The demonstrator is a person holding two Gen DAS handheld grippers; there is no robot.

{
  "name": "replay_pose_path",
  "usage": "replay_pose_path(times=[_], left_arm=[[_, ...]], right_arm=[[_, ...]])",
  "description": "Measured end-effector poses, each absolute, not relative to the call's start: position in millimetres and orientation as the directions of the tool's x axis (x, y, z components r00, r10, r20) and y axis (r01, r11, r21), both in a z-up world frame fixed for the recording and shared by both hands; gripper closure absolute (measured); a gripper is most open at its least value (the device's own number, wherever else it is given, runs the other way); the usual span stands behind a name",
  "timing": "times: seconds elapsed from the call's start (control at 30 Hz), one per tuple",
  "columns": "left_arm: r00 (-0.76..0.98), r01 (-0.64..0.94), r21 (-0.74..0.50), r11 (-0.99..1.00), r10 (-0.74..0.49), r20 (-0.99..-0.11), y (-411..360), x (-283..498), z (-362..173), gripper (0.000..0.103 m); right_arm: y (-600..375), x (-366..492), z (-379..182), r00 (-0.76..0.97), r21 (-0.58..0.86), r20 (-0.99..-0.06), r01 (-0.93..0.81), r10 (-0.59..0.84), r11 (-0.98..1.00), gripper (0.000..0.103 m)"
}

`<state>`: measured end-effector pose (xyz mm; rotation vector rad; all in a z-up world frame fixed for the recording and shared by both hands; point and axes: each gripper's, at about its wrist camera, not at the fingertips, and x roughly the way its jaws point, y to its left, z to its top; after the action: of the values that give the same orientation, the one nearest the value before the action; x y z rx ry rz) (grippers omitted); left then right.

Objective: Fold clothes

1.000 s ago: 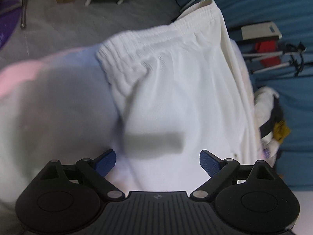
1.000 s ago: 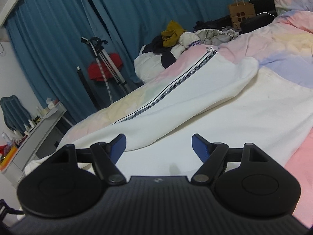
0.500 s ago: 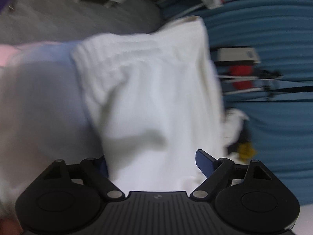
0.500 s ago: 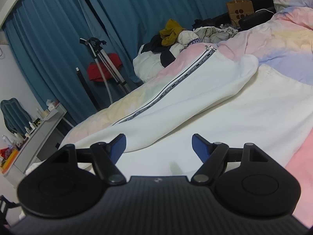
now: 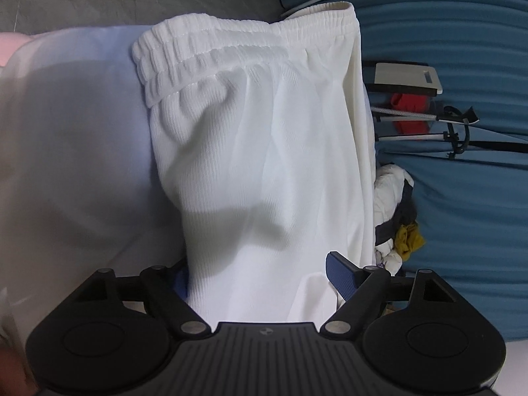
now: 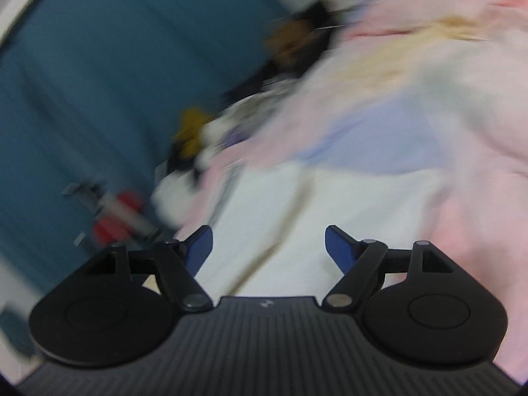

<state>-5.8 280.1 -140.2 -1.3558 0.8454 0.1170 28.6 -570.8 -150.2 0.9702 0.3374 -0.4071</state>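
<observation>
The left claw (image 5: 255,275) is closing around ribbed white shorts (image 5: 257,151); the right claw (image 6: 269,247) stands spread, apparently empty amid blur.

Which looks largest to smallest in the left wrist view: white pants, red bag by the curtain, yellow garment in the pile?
1. White pants, filling the frame, though nearest the camera.
2. Red bag.
3. Yellow garment.
The last two look close in size; their order is unsure.

The right wrist view is smeared throughout: bedding (image 6: 412,105) and clothes heap (image 6: 198,132) at ten o'clock are mere colours. In the left view, white trousers (image 5: 264,165) cover one blue finger at seven o'clock.
</observation>
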Motion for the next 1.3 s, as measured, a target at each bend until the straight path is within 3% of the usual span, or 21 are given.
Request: replay_pose_path(times=[0.13,0.27,0.4,0.47,0.63,0.77,0.87,0.97,1.03,1.07,1.3], left_arm=[[0.707,-0.545,-0.808,0.224,-0.395,-0.586,282,-7,-148,0.021],[0.722,-0.541,-0.825,0.162,-0.415,-0.554,288,0,-156,0.021],[0.743,-0.535,-0.841,0.087,-0.425,-0.517,296,1,-167,0.021],[0.752,-0.543,-0.837,0.061,-0.409,-0.517,301,0,-173,0.021],[0.781,-0.527,-0.849,-0.026,-0.408,-0.473,311,-6,-185,0.02],[0.776,-0.533,-0.845,-0.033,-0.416,-0.474,317,2,-192,0.023],[0.776,-0.55,-0.834,-0.04,-0.393,-0.493,317,14,-195,0.033],[0.788,-0.549,-0.834,-0.057,-0.367,-0.494,321,13,-196,0.057],[0.793,-0.548,-0.836,-0.039,-0.342,-0.504,324,11,-193,0.078],[0.794,-0.547,-0.837,-0.021,-0.332,-0.51,325,12,-191,0.083],[0.829,-0.487,-0.868,0.098,-0.261,-0.495,329,12,-164,0.096]], right_arm=[[-606,22,-188,0.813,0.756,-0.551,0.582,-0.191,0.299,0.025],[-617,45,-220,0.751,0.72,-0.642,0.659,-0.152,0.217,0.026],[-618,78,-243,0.756,0.732,-0.649,0.65,-0.084,0.202,0.026],[-615,90,-239,0.786,0.752,-0.611,0.613,-0.095,0.242,0.037],[-586,106,-196,0.879,0.776,-0.466,0.462,-0.103,0.429,0.051],[-582,116,-198,0.839,0.723,-0.526,0.526,-0.135,0.448,0.08],[-593,105,-215,0.823,0.736,-0.55,0.558,-0.142,0.383,0.088],[-595,106,-215,0.829,0.746,-0.54,0.551,-0.144,0.374,0.092],[-589,107,-209,0.836,0.743,-0.526,0.54,-0.154,0.395,0.095],[-587,105,-205,0.84,0.739,-0.517,0.536,-0.167,0.408,0.096],[-582,74,-187,0.859,0.766,-0.432,0.511,-0.275,0.39,0.097]])
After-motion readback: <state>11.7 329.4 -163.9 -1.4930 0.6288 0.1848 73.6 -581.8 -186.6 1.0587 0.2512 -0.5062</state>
